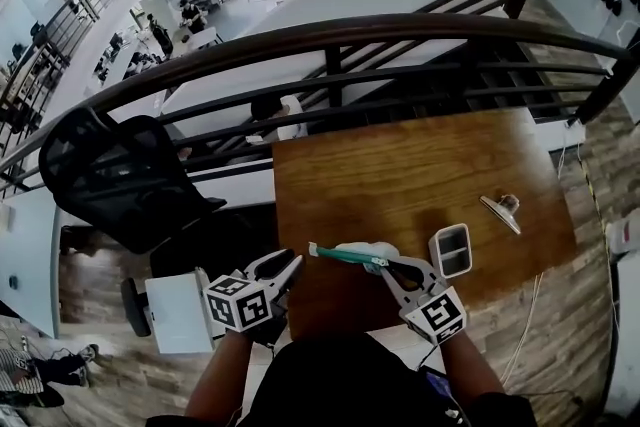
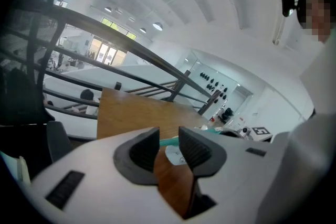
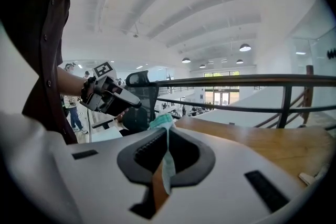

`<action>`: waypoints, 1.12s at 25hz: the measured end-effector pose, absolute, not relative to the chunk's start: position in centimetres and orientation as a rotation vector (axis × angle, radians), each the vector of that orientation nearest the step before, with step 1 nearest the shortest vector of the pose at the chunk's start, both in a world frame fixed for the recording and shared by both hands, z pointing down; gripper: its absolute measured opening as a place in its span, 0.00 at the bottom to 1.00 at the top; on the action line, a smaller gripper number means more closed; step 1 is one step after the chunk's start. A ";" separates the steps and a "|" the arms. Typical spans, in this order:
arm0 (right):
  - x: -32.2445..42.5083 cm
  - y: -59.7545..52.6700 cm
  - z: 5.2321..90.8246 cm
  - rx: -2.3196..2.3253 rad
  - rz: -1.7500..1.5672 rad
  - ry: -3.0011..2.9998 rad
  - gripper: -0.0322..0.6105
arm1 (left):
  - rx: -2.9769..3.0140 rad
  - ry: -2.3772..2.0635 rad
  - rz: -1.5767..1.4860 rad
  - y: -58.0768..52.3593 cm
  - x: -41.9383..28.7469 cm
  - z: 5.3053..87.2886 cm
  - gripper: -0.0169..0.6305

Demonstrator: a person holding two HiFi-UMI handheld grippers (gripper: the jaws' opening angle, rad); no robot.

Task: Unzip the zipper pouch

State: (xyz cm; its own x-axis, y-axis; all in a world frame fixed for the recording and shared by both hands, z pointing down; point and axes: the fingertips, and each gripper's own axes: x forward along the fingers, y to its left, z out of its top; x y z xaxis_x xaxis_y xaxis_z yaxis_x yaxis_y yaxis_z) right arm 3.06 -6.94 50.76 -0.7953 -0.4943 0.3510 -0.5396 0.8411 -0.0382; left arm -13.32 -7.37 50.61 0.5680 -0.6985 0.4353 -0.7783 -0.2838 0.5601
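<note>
The right gripper [image 1: 388,268] clamps the right end of the white, teal-zippered fabric pouch [image 1: 352,254] over the brown wooden table [image 1: 420,175], at its near edge. The pouch's length runs left toward the left gripper [image 1: 288,267], whose parted jaws face its free end.

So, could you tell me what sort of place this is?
Probably a mezzanine in a large open-plan office: a curved railing borders the wooden table, and desks with people lie on the floor below.

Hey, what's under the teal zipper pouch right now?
Only the brown wooden table shows beneath the teal and white zipper pouch, pinched in the right gripper. The patch directly below is covered by the pouch itself.
</note>
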 end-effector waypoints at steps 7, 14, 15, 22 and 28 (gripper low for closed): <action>3.2 -6.4 49.8 0.809 0.154 -2.667 0.06 | 2.205 -0.898 0.125 -6.9 -4.8 47.3 0.21; 3.8 -5.6 49.7 0.813 0.115 -2.655 0.06 | 2.263 -0.749 0.198 -6.3 0.4 47.0 0.21; 4.0 -5.6 49.6 0.815 0.108 -2.654 0.06 | 2.267 -0.739 0.205 -6.1 0.8 47.0 0.21; 4.1 -5.3 49.3 0.815 0.045 -2.622 0.06 | 2.283 -0.690 0.215 -5.8 2.4 46.4 0.21; 3.7 -5.3 49.3 0.797 -0.021 -2.590 0.06 | 2.273 -0.693 0.254 -5.8 2.6 46.7 0.24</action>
